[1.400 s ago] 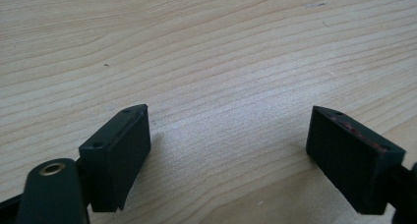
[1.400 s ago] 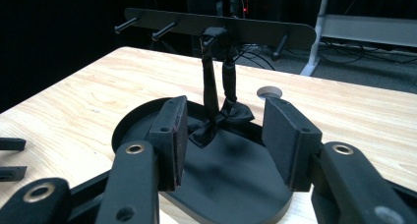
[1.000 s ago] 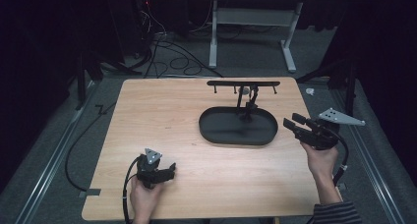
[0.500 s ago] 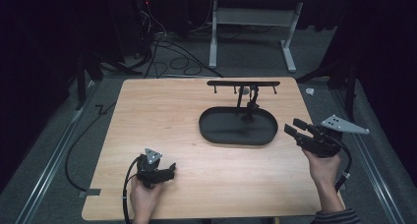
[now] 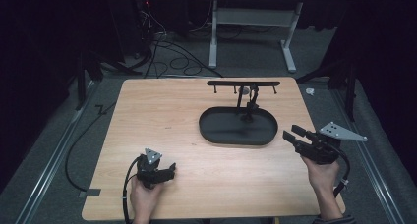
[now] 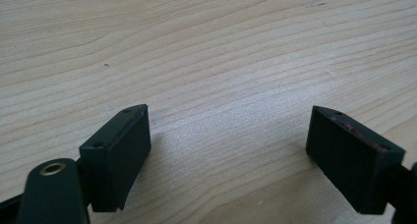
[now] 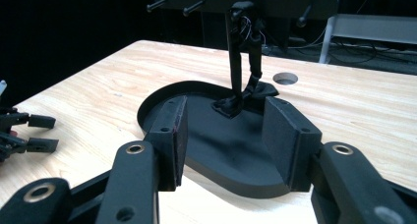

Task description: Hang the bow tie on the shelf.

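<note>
Since a second ago, the right gripper (image 5: 291, 134) has drawn back from the black oval tray (image 5: 216, 134), jaws apart and empty. Left gripper (image 5: 169, 170) rests low on the pale wood bench (image 5: 162, 111), jaws wide apart. Dark surroundings hide the room beyond grey carpet (image 5: 44, 155).

Black tray (image 5: 216, 132), pale wood-grain table (image 5: 162, 116)

A black oval tray (image 5: 216, 130) with a peg stand (image 5: 243, 83) sits on the wooden table (image 5: 162, 116).

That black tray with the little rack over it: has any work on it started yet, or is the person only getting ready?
Nothing looks done: the oval tray lies bare. In hand: nothing; the left gripper and right gripper are both open. Everything seems left.
</note>
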`<state>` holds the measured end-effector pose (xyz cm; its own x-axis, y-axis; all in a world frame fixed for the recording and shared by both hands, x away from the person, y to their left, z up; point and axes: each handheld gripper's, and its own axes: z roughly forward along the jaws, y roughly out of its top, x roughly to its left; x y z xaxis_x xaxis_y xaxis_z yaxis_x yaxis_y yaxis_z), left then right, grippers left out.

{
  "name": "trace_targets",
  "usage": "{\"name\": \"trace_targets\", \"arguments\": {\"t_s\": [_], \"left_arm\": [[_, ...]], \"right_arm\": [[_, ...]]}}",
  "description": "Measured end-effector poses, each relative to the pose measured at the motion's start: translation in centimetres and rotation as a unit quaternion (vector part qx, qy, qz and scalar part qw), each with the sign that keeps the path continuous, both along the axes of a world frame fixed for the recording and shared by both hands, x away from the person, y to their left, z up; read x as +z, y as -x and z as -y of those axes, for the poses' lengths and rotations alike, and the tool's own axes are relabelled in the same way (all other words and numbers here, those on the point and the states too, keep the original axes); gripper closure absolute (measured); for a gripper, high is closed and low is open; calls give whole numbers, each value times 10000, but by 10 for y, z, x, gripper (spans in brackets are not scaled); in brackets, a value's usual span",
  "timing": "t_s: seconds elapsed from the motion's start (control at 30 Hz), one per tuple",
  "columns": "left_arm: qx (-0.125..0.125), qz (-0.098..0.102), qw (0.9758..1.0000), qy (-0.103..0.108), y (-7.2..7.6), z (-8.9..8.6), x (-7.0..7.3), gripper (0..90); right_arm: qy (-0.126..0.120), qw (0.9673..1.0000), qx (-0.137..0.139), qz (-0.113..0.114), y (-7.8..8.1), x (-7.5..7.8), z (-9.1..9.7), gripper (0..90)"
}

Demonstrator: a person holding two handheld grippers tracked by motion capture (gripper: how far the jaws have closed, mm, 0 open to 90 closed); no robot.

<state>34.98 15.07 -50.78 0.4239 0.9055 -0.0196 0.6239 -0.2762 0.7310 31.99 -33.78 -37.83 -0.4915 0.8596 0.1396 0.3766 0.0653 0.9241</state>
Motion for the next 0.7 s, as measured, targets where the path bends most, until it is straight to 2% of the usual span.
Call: {"name": "trace_targets", "arguments": {"t_s": [0.7], "left_arm": [[-1, 0, 10000, -2, 0, 0, 0, 175]], "right_arm": [[-149, 9998, 18, -91, 14, -18, 0, 543]]}}
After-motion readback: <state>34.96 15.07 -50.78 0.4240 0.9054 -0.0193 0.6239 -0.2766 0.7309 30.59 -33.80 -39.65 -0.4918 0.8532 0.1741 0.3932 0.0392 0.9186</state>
